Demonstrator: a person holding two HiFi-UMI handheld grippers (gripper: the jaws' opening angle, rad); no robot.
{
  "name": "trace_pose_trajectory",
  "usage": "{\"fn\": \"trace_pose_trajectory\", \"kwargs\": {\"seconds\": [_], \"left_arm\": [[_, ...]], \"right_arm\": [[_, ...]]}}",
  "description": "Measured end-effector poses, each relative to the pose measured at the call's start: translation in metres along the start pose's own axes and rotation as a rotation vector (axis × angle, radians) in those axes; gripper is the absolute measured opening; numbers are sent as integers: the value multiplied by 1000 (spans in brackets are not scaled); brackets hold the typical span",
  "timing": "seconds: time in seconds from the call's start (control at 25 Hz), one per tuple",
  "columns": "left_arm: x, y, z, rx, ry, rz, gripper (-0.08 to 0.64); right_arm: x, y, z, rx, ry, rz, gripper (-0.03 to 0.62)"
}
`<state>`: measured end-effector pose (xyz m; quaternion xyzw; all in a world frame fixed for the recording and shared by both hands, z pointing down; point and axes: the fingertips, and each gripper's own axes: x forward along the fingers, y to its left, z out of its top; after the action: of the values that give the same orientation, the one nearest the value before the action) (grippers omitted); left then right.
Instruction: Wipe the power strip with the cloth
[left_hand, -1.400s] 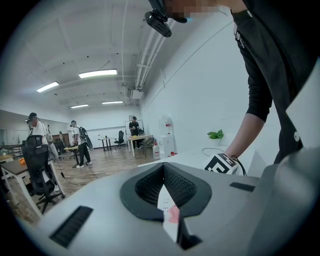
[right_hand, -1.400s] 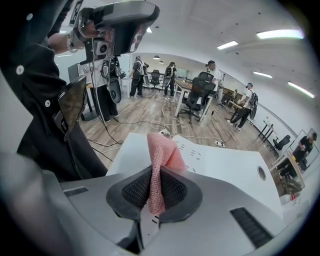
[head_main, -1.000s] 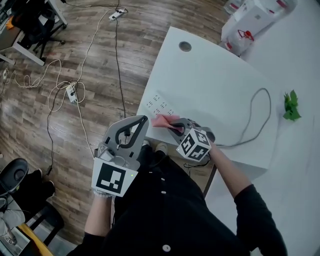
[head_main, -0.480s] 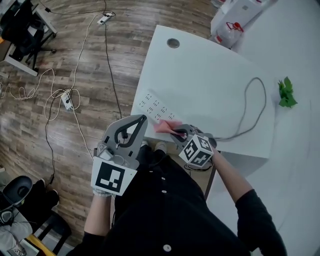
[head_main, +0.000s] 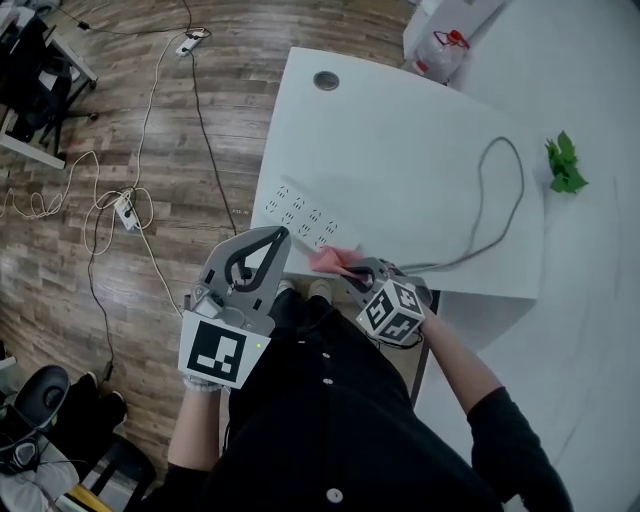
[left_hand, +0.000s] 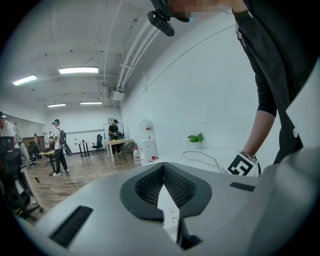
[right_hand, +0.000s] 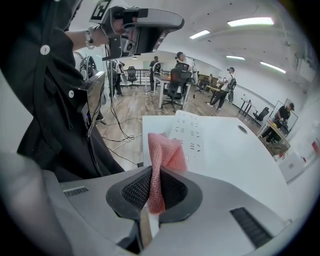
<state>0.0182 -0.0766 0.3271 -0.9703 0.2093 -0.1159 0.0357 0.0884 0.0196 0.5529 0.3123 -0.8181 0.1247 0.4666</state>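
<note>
wood floor (head_main: 90, 290) fills the left of the head view, with loose leads trailing over it.

white counter (head_main: 400, 150) takes the middle. its near edge runs just ahead of our body.

left gripper (head_main: 278, 237): held up off the counter, with its tip showing over the near edge just beside the strip. in the left gripper view we see the jaws meeting at the tip with nothing between them. through the slot below the pads a sliver of white strip and its sockets shows.

right gripper (head_main: 349, 268): low at the counter's near edge, well right of the left one. its jaws are closed on the cloth.

power strip (head_main: 300, 212): white and long, with rows of sockets. it lies flat and slantwise at the near left corner of the counter.

grey cable (head_main: 480, 200): loops out over the right part of the counter and comes back toward the right gripper.

cloth (right_hand: 162, 152): pink mesh, pinched between the right pads. the free fold stands out past the jaw tips. in the head view it shows against the strip's right end. we cannot tell whether it touches the strip.

socket block (head_main: 125, 208): on the floor among the leads, well apart from the counter.

green sprig (head_main: 565, 165): on the white surface just right of the counter.

round port (head_main: 325, 81): at the counter's far left corner.
</note>
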Motion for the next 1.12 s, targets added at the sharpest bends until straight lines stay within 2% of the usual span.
{"fn": "trace_pose_trajectory", "kwargs": {"seconds": [0.44,0.64,0.88,1.12], "left_arm": [[8,-1,7,9,0,-30,14],[10,0,9,15,-4,-30,14],[13,2,16,38,-11,-35,14],[19,2,30,58,-28,-38,14]], "right_arm": [[-11,-1,4,81,-8,-24,54],[-22,-10,15,137,-54,-71,54],[-55,-47,40,198,-149,-228,54],[-102,-93,71,310,-304,-401,54]]}}
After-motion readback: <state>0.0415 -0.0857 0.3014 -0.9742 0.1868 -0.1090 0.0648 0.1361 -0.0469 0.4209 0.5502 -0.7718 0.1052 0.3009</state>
